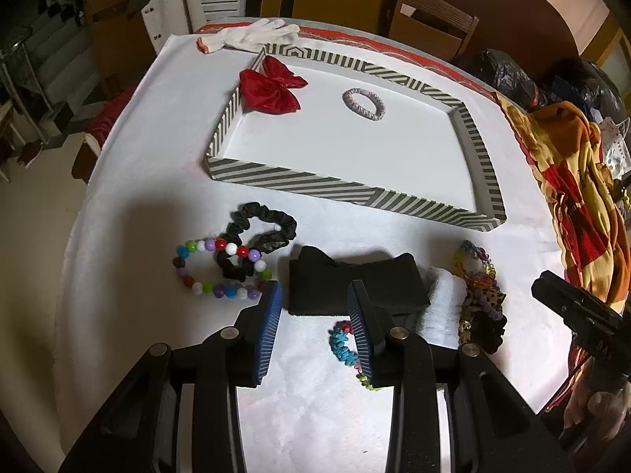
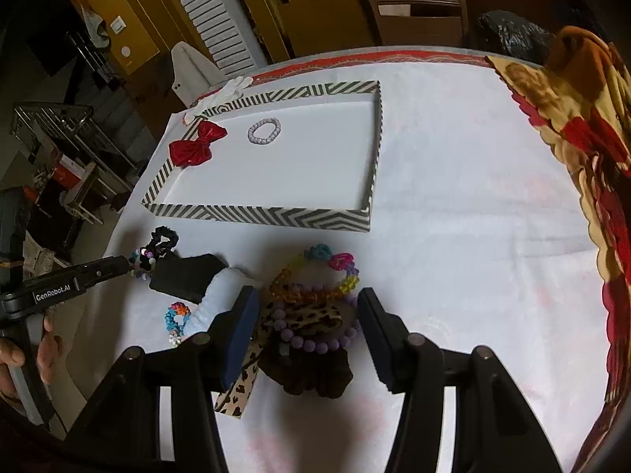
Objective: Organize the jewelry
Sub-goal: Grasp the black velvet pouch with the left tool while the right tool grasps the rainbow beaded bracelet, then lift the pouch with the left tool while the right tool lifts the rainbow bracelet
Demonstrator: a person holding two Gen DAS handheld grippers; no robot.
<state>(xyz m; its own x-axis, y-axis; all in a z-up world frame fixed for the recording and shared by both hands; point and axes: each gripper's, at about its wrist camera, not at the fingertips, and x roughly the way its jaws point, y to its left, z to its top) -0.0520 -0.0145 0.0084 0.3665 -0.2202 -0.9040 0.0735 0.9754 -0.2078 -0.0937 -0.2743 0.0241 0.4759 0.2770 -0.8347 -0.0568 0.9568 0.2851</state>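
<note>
My right claw [image 2: 307, 317] hangs over a heap of jewelry with its two fingers spread apart. It pinches nothing. My left claw [image 1: 315, 307] is spread too, and it holds nothing. It hangs over a black cloth band [image 1: 355, 283].

The biggest thing is the table with its white cloth [image 2: 453, 236]. On it sits the striped tray [image 2: 260, 215], well past the heap. The tray is where the pretty things go, I think. Only two things are there so far. A red bow [image 2: 197, 146] leans on the tray's left wall, half in and half on the edge. A small grey hair ring [image 2: 263, 130] lies flat inside.

So the job is just getting going. Most of the things are not in the tray yet. Near my left claw lie a black scrunchie [image 1: 264, 224], a string of big colored beads [image 1: 221, 268], and a little blue bracelet [image 1: 343, 341]. A white folded cloth [image 1: 443, 299] lies beside the black band.

Right between my right claw's fingers sits the heap: a dark brown scrunchie [image 2: 311, 374], a spotted ribbon [image 2: 236, 390], a purple bead bracelet [image 2: 315, 341] and a bright clear chain [image 2: 315, 291]. They lie all on top of each other.

I think the next move is to go down on one piece. The hard part is to pinch just one and not drag the others along.
</note>
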